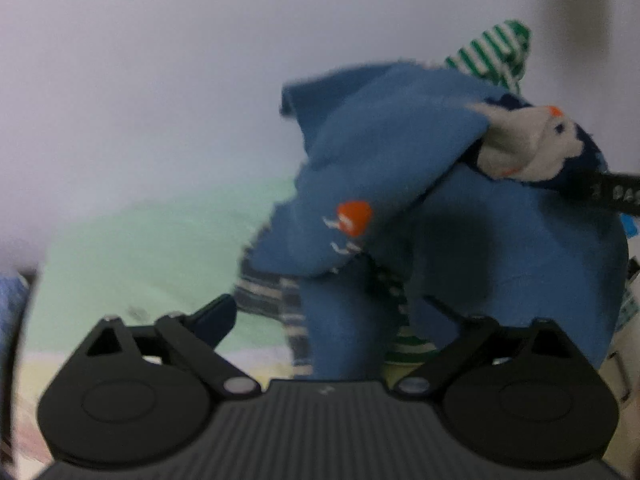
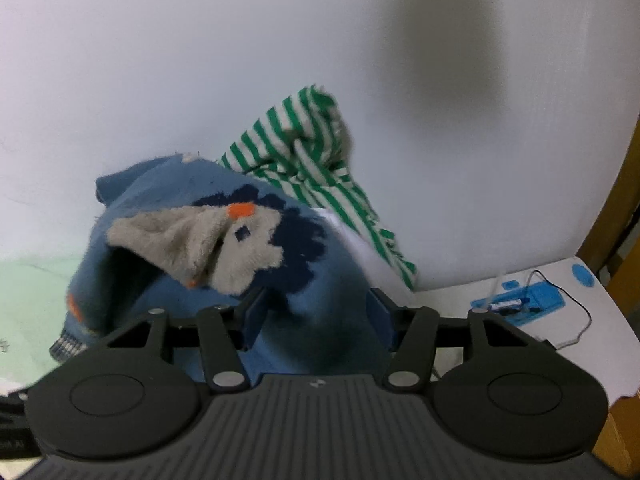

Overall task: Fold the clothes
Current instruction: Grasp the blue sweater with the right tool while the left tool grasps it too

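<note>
A blue knitted sweater (image 1: pixel 400 160) with a white and navy penguin patch (image 1: pixel 532 144) and a striped hem lies crumpled in a heap on a pale green sheet (image 1: pixel 152 248). My left gripper (image 1: pixel 328 316) stands wide open low against the heap, with blue cloth hanging between its fingers and hiding the right one. In the right wrist view the same sweater (image 2: pixel 332 280) bulges between the fingers of my right gripper (image 2: pixel 316 316), which are partly apart; the pads do not clearly press it. A green-and-white striped garment (image 2: pixel 316 160) lies behind the sweater.
A white wall (image 2: pixel 200 60) stands close behind the clothes. To the right, a white surface (image 2: pixel 580 332) carries a blue device (image 2: pixel 528 300) with a thin cable. A wooden edge (image 2: pixel 616 200) runs up the far right. A black part (image 1: pixel 608 192) reaches in at the left view's right edge.
</note>
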Motion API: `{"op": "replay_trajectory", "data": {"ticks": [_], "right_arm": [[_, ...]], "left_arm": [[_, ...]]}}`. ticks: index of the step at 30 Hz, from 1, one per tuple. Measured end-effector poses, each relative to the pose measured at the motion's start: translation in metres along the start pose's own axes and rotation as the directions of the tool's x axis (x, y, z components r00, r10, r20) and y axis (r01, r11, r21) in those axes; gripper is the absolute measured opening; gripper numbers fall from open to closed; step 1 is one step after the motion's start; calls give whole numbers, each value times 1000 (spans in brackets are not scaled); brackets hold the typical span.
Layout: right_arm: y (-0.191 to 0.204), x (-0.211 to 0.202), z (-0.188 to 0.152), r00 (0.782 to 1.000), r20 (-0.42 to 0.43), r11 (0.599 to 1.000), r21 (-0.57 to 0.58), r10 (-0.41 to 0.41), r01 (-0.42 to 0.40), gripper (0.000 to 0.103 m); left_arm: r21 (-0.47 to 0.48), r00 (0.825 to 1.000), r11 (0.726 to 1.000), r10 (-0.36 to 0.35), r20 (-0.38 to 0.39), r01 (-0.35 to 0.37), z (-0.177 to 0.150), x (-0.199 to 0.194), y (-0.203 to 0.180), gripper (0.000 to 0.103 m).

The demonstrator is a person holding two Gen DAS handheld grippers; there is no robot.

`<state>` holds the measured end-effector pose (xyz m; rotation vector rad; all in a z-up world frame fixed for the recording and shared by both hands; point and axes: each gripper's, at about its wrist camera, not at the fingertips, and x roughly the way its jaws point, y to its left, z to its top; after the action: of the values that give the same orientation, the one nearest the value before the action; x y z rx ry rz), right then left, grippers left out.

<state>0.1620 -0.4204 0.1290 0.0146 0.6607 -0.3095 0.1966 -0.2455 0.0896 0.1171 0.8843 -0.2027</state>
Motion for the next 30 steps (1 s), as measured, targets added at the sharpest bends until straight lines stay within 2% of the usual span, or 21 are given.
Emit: {"op": "replay_trajectory", "data": {"ticks": [2,4,5,6,8,9,10,12,16,18,20,21,25,30], "right_arm": [[5,17,2,1000,-21,1000,-16,-21,21,54],[5,22,2,999,-24,999,-22,-31,30,37],[5,19,2,1000,-16,999,-22,-24,24,29],[5,13,1,1000,-3,1000,-28,-13,13,23],[4,-4,-4,1000,25,999,-52,18,-17,17],[2,-13,-7,998,37,997,-59,41,-39,15],[1,-22,-10,997,46,996,-64,60,-57,14],[-3,-38,-15,995,56,995,-64,82,-78,12],[-13,-62,-27,991,69,993,-29,117,-115,11],[-19,-72,-34,991,67,993,-9,117,-117,11],[-23,-82,-42,989,64,992,0,130,-130,10],[-24,-89,-46,988,66,990,-2,141,-141,2],[-21,-123,-65,980,79,983,-27,185,-183,1],[-16,-159,-87,974,104,979,-51,201,-196,0]], "left_arm": [[-6,1000,1000,-2,-26,2,4,14,-4,86],[26,999,999,22,-39,-21,8,25,-14,70],[56,999,998,31,-26,-29,10,27,-18,65],[87,999,996,39,-13,-38,11,30,-23,54],[133,999,990,47,9,-48,13,34,-30,30],[136,999,990,41,15,-43,15,35,-31,13],[139,999,990,35,21,-38,17,36,-32,5],[139,999,990,32,41,-37,21,36,-30,0],[112,994,993,28,104,-40,23,23,-21,0],[98,994,995,5,106,-16,18,16,-15,0],[86,995,996,7,103,-16,11,9,-9,0],[80,995,997,9,102,-18,5,4,-7,0],[34,993,999,-8,116,4,-21,-25,4,0],[-8,992,1000,5,128,-4,-50,-59,14,0]]}}
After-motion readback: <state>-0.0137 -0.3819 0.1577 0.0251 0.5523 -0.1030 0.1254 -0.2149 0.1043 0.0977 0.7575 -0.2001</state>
